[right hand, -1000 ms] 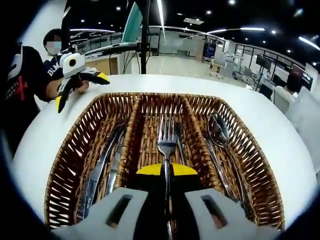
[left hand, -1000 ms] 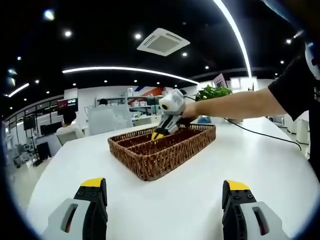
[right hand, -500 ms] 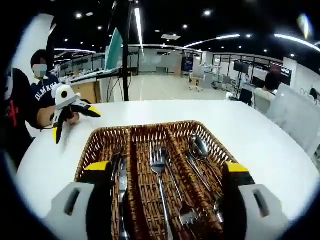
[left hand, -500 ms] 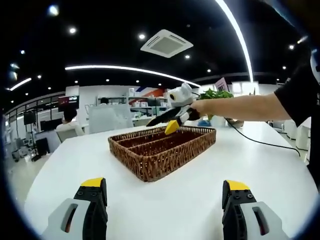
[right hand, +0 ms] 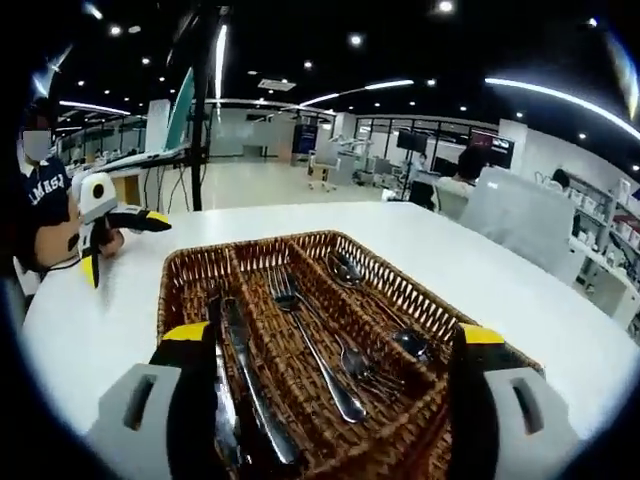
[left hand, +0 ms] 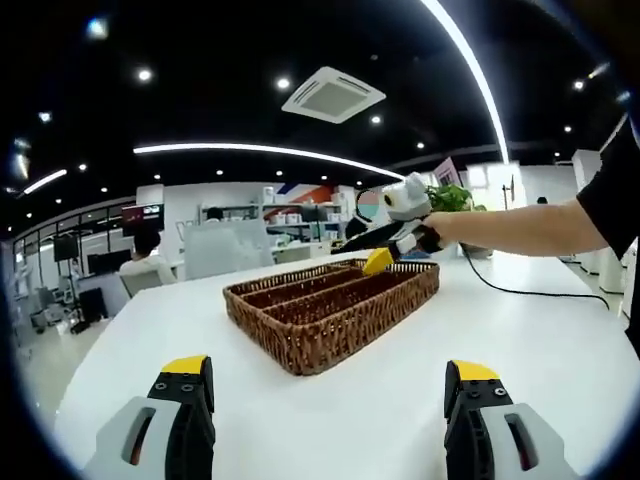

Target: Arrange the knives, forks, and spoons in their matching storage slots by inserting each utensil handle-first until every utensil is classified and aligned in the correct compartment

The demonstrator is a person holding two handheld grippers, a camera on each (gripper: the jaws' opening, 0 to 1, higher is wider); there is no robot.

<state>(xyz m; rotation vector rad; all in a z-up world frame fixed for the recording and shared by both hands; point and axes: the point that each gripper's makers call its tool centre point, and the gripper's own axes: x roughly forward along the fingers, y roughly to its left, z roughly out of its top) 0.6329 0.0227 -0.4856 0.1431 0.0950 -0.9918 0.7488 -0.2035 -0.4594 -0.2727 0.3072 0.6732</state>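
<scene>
Three compartments in the wicker basket (right hand: 300,300) on the white table (right hand: 480,270), and all look sorted: knives (right hand: 240,370) in the left slot, forks (right hand: 310,340) in the middle, spoons (right hand: 370,300) on the right. No loose utensil shows on the table, so my read is the sorting is at or near its end. What's worth doing now is a check: each piece lying straight along its slot, nothing riding over a divider; any nudge should be gentle, along the slot. Right claw (right hand: 325,345) hovers above the basket's near end, jaws spread wide, gripping nothing. Left claw (left hand: 330,385) sits low over bare table, well short of the basket (left hand: 330,315), jaws also wide apart and empty.
</scene>
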